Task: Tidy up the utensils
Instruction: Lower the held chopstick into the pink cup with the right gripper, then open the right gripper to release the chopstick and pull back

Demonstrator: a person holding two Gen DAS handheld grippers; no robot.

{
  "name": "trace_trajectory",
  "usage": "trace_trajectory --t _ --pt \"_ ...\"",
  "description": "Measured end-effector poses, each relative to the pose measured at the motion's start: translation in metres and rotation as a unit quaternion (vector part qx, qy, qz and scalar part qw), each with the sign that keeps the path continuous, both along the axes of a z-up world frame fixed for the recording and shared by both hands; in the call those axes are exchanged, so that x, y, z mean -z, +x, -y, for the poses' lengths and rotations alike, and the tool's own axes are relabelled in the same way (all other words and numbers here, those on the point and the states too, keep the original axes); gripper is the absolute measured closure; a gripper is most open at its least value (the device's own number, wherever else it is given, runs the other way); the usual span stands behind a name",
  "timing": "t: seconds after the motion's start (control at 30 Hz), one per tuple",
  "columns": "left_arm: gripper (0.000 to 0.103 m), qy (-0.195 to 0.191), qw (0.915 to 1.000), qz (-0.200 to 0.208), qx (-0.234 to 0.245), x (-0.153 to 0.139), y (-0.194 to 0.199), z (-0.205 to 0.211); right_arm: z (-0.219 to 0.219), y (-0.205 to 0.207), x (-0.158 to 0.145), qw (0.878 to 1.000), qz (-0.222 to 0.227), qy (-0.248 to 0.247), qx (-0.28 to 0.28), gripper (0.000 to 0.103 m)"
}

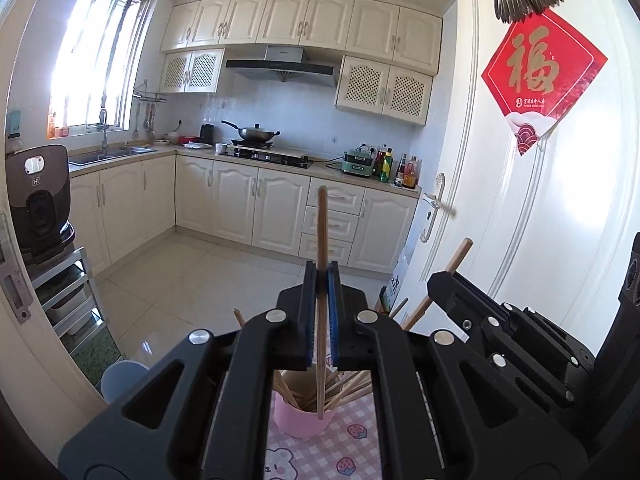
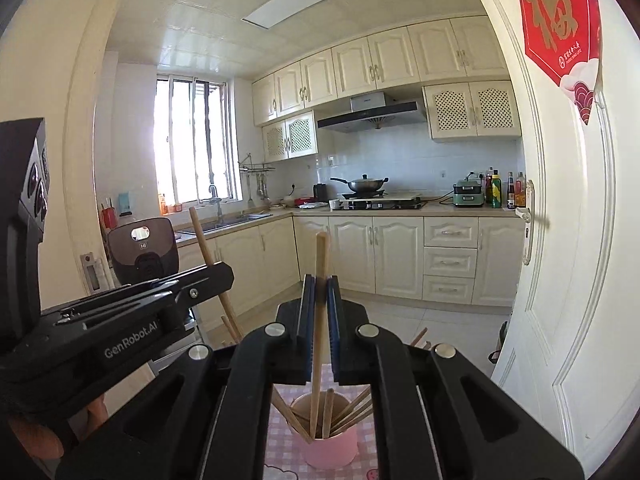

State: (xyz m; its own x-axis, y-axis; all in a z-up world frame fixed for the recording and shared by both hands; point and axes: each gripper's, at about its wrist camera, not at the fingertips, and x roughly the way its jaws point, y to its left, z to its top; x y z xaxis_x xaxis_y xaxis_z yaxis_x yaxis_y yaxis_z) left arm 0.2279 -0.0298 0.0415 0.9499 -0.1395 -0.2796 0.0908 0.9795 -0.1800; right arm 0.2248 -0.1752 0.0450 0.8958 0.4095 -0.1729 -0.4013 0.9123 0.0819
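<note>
My left gripper [image 1: 321,276] is shut on a wooden chopstick [image 1: 322,220] that stands nearly upright. Its lower tip hangs over the mouth of a pink cup [image 1: 304,420] holding several more chopsticks. In the right wrist view my right gripper [image 2: 320,284] is shut on another upright chopstick [image 2: 321,252], with its lower end at the mouth of the same pink cup [image 2: 330,450]. Whether either tip is inside the cup I cannot tell. Each gripper also shows in the other's view: the right gripper [image 1: 438,280] at right, the left gripper [image 2: 224,272] at left with its chopstick [image 2: 202,240].
The cup stands on a pink checked tablecloth [image 1: 304,460] with cartoon prints. A white door [image 1: 540,208] with a red paper sign is close on the right. A dark rice cooker [image 1: 38,200] sits on a metal rack at left. Kitchen cabinets and tiled floor lie beyond.
</note>
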Motion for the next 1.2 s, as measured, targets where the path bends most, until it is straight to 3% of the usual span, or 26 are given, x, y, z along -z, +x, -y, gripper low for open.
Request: trace_trajectory --t 0.37,0.8,1.2 --pt "0.097 -0.003 0.999 0.04 -0.018 -0.005 0.005 0.0 -0.006 0.004 0.002 1.0 0.009 -0.015 -0.005 0.098" --pt "0.097 0.013 0.9989 -0.039 0.022 0.031 0.033 0.001 -0.016 0.01 0.02 0.999 -0.028 -0.037 -0.017 0.098" --pt "0.096 0.048 0.995 -0.079 0.037 0.055 0.03 -0.002 -0.018 0.009 0.036 0.997 -0.056 -0.053 -0.02 0.098"
